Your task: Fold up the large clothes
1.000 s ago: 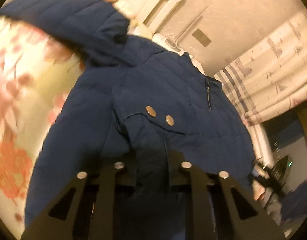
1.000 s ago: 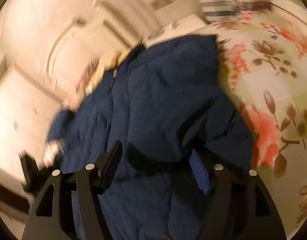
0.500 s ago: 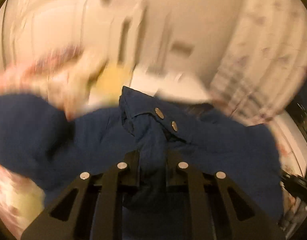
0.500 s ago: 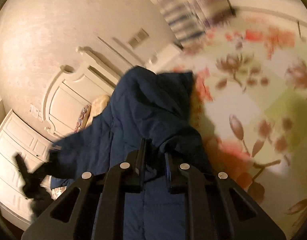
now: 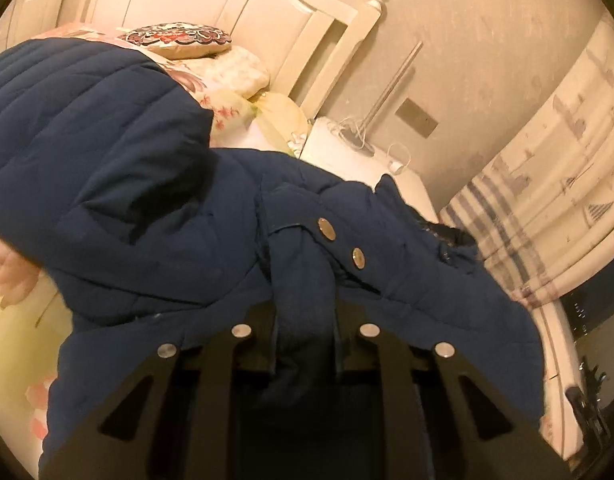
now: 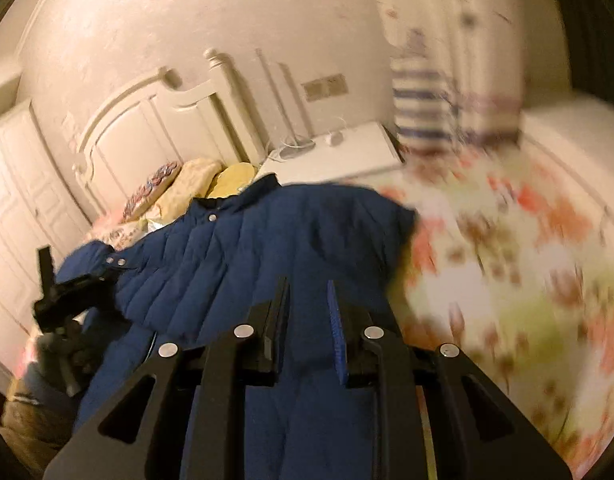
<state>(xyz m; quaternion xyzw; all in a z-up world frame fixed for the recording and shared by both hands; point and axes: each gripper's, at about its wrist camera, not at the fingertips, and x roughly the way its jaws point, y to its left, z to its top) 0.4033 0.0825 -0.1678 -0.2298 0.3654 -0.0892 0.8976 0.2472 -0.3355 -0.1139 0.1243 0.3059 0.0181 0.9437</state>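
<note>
While bunched on the bed (image 6: 507, 264), jacket (image 5: 155, 184) cuff between clenched left tongs (image 5: 305, 312); right tongs (image 6: 307, 304) parted.

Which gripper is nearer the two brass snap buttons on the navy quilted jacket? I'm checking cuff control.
Left. The left gripper clamps the cuff just below the two brass snap buttons; the right gripper sits across the navy quilted jacket.

Right gripper (image 6: 307, 312) fingers parted, nothing pinched, blue pad on right finger. Navy quilted jacket (image 6: 267, 248) spread straight ahead and under fingers, snaps near collar. Left gripper (image 6: 63, 304) off to far left. Floral bedspread (image 6: 527, 260) right, pretty blurry. Headboard (image 6: 147, 132) beyond.
</note>
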